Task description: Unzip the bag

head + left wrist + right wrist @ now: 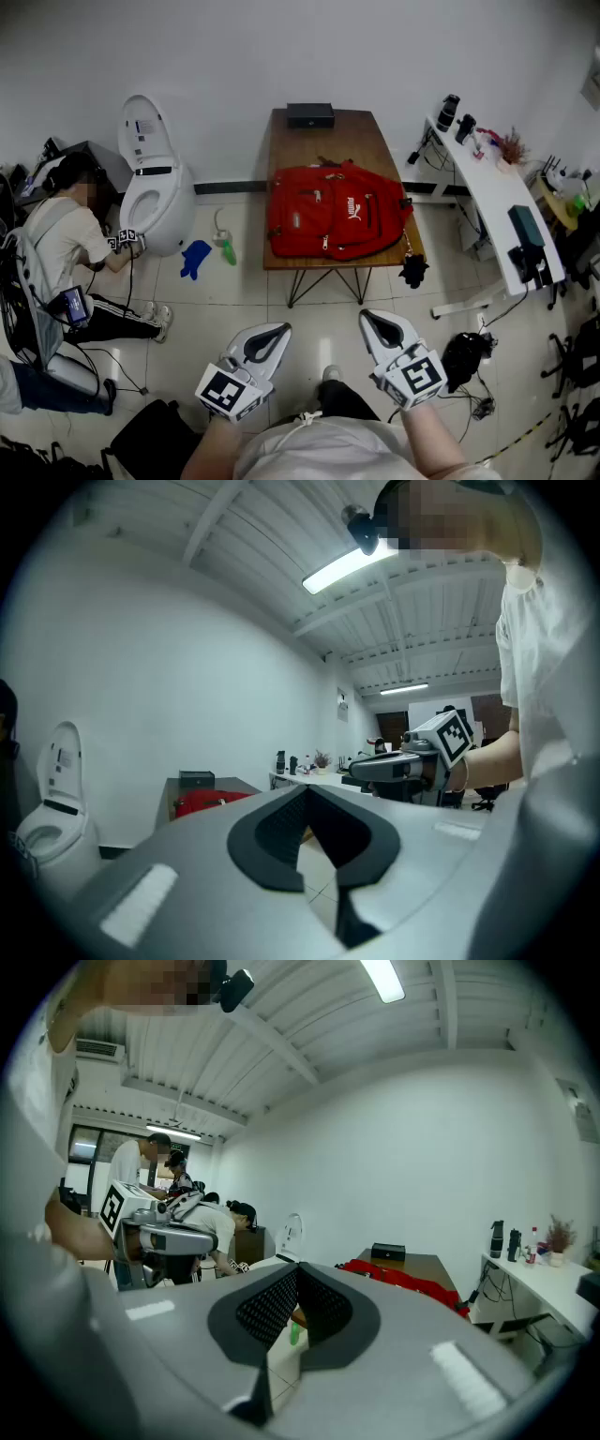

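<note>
Head view, red bag (336, 212) on table (349, 141), left tongs (279, 330) closed empty, right tongs (367, 318) closed empty

The bag (333, 214) is red woven cloth on a smooth brown wooden bench (323, 141). The left tool (272, 331) and right tool (375, 320) have matt grey plastic shells and black dimpled pads (279, 829). The floor tiles (234, 300) are glossy.

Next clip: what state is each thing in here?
bag: lying flat on the table, looks zipped shut
toilet: lid up
left tool: shut, empty
right tool: shut, empty
</note>
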